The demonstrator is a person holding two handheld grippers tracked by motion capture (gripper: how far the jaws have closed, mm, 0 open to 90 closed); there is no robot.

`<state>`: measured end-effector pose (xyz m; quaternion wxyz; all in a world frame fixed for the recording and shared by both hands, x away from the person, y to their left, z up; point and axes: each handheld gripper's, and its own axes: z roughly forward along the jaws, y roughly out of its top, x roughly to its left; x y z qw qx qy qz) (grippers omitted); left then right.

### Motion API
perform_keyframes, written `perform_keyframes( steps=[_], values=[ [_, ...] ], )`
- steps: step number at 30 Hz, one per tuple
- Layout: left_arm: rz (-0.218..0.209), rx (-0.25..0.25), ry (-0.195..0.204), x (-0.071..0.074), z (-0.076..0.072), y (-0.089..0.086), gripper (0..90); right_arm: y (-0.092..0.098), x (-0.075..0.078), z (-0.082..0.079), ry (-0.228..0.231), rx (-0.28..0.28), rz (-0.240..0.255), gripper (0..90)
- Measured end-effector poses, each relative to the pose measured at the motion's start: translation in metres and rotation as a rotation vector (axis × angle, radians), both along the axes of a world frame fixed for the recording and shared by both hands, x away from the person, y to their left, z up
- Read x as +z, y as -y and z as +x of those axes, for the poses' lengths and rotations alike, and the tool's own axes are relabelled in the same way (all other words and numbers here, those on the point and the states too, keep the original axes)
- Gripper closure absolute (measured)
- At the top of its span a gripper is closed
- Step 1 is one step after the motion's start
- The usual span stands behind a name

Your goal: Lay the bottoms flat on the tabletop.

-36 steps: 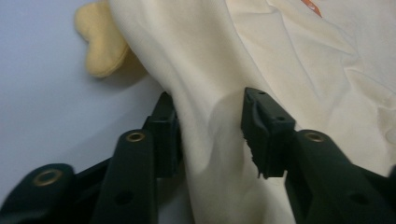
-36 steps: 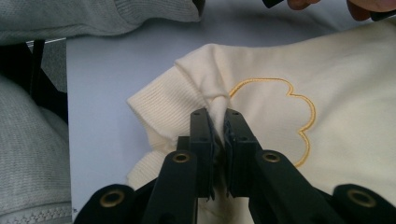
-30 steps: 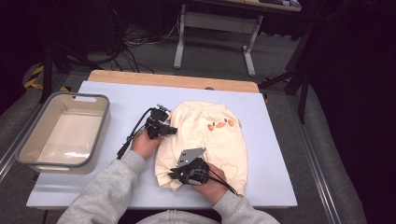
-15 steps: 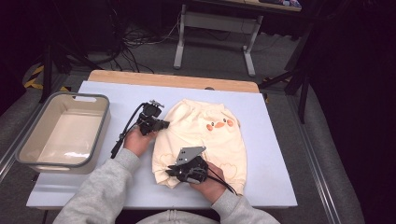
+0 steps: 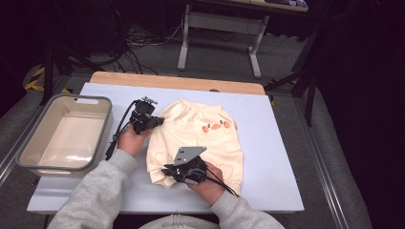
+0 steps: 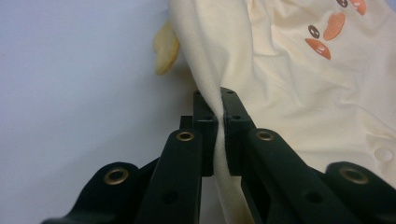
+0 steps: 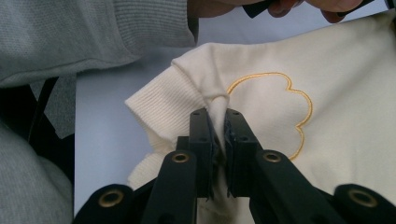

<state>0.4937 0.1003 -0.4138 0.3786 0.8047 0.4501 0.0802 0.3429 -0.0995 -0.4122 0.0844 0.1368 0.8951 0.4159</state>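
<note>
A cream garment (image 5: 198, 143) with an orange duck face printed on it lies spread on the pale blue table top (image 5: 272, 157), roughly in the middle and toward the person's side. The left gripper (image 5: 154, 121) sits at the garment's left edge, and in the left gripper view its 2 black jaws are clenched on a raised fold of the cream cloth (image 6: 219, 79), which runs pinched between the pads and lifts off the table surface (image 6: 74, 93). The right gripper (image 5: 168, 170) is at the near left corner of the garment; in the right gripper view its jaws are closed tight on a bunch of fabric just beside the ribbed cuff (image 7: 163, 100), next to a cloud-shaped outline stitched in yellow (image 7: 275, 109). A grey sleeve (image 7: 93, 32) covers the top left of that view. To the left of the garment, well apart from it, a grey-rimmed rectangular bin (image 5: 102, 138) stands at the table's left edge; its pale inside holds nothing that can be made out. The left hand (image 5: 130, 139) lies between the bin and the garment, near the bin's right wall without touching it. A strip of bare wood (image 5: 176, 82) runs along the far edge of the table.
</note>
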Motion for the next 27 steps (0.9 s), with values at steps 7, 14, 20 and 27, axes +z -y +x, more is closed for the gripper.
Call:
perform_keyframes(
  steps=[7,14,20,27],
  values=[
    [0.009,0.036,0.03,0.014,0.002,-0.012,87.0,-0.008,0.005,0.003,0.006,-0.006,0.02,83.2],
    [-0.01,0.021,0.049,0.021,-0.001,-0.004,87.0,-0.001,0.009,0.003,-0.006,-0.016,0.049,83.2],
    [-0.073,-0.017,0.059,0.03,-0.007,0.011,86.4,0.023,0.017,-0.001,-0.034,-0.04,0.104,83.2],
    [-0.083,-0.067,0.109,0.041,-0.012,0.041,86.2,0.056,0.021,-0.008,-0.061,-0.089,0.171,82.6]
  ],
)
